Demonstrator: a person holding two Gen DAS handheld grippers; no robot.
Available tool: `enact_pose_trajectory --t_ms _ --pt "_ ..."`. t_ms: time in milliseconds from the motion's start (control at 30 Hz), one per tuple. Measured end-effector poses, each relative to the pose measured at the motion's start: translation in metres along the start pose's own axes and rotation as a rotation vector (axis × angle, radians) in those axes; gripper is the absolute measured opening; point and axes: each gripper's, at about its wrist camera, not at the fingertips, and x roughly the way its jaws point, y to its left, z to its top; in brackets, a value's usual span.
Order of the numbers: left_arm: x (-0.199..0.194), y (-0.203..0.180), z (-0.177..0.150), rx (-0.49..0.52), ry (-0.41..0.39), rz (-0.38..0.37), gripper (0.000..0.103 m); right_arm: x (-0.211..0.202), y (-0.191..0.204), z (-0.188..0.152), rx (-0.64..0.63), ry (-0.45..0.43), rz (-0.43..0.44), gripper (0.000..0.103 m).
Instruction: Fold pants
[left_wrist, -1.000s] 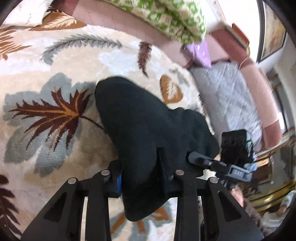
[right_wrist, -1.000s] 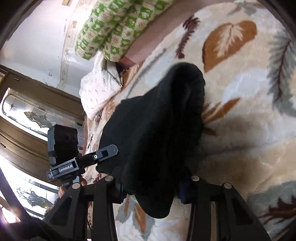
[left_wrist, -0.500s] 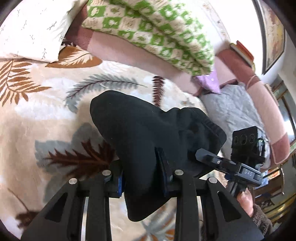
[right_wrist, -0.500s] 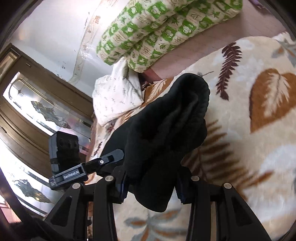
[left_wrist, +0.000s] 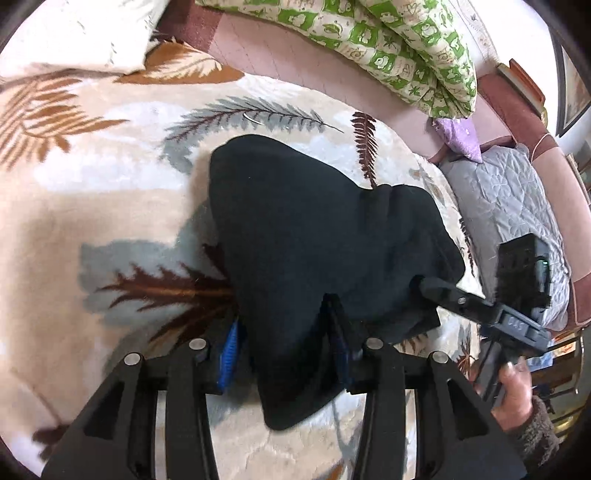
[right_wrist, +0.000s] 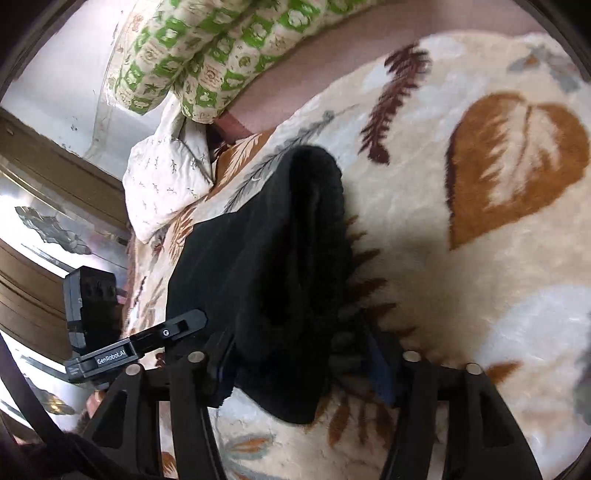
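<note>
Nearest the left wrist camera, the left claw (left_wrist: 284, 354) has a thick fold of the black pants (left_wrist: 317, 236) between its pads; the jaws are opening, with the blue pad (left_wrist: 229, 350) on one side showing a sliver of daylight from the cloth, so the grip looks to be letting go rather than clamped. In the right wrist view the right claw (right_wrist: 303, 365) is likewise opening, with the other end of the same bundle hanging between its jaws, and a clear gap shows on the side toward the leaf-print blanket (right_wrist: 480, 258). Each claw sits at the near edge of the pants, one at each corner of that edge, and the right claw (left_wrist: 443, 291), held by a hand (left_wrist: 513, 391), appears just beside the left one's corner in the left view. From the claws the garment runs away toward the head of the bed, its long axis pointing roughly forward from both, the far fold resting rounded on the blanket. Neither hand is plainly nearer; judging by this, the next move depends on both drawing straight back off the near edge. Farther off lie a white pillow (right_wrist: 166, 184) and a green-checked quilt (left_wrist: 388, 48)
</note>
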Motion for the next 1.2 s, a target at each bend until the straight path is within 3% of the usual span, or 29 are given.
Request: enact_pose_trajectory --t_ms 167,400,633,733,800,867,933,1033,1200 --pt "-0.020 -0.004 -0.017 -0.004 -0.019 0.057 0.041 -0.036 0.017 -0.014 -0.044 -0.030 -0.094 0.063" --pt "-0.051 -0.029 -0.054 -0.011 -0.059 0.148 0.041 -0.067 0.068 -0.064 -0.189 -0.042 -0.288 0.077" --pt "-0.070 -0.053 -0.096 0.037 -0.089 0.301 0.042 -0.088 0.089 -0.119 -0.131 -0.092 -0.362 0.086" --pt "-0.082 -0.058 -0.112 0.035 -0.132 0.365 0.060 -0.095 0.096 -0.136 -0.094 -0.105 -0.455 0.094" --pt "-0.089 -0.061 -0.122 0.043 -0.167 0.396 0.061 -0.096 0.100 -0.148 -0.067 -0.074 -0.522 0.096" --pt "-0.095 -0.067 -0.133 0.058 -0.183 0.421 0.061 -0.098 0.103 -0.159 -0.076 -0.078 -0.516 0.096" --pt "-0.098 -0.072 -0.143 0.063 -0.196 0.447 0.062 -0.102 0.110 -0.172 -0.103 -0.107 -0.528 0.098" --pt "-0.100 -0.077 -0.157 0.068 -0.208 0.470 0.073 -0.109 0.120 -0.187 -0.135 -0.153 -0.536 0.100" --pt "-0.105 -0.086 -0.176 0.093 -0.250 0.489 0.073 -0.117 0.139 -0.203 -0.210 -0.232 -0.584 0.101"
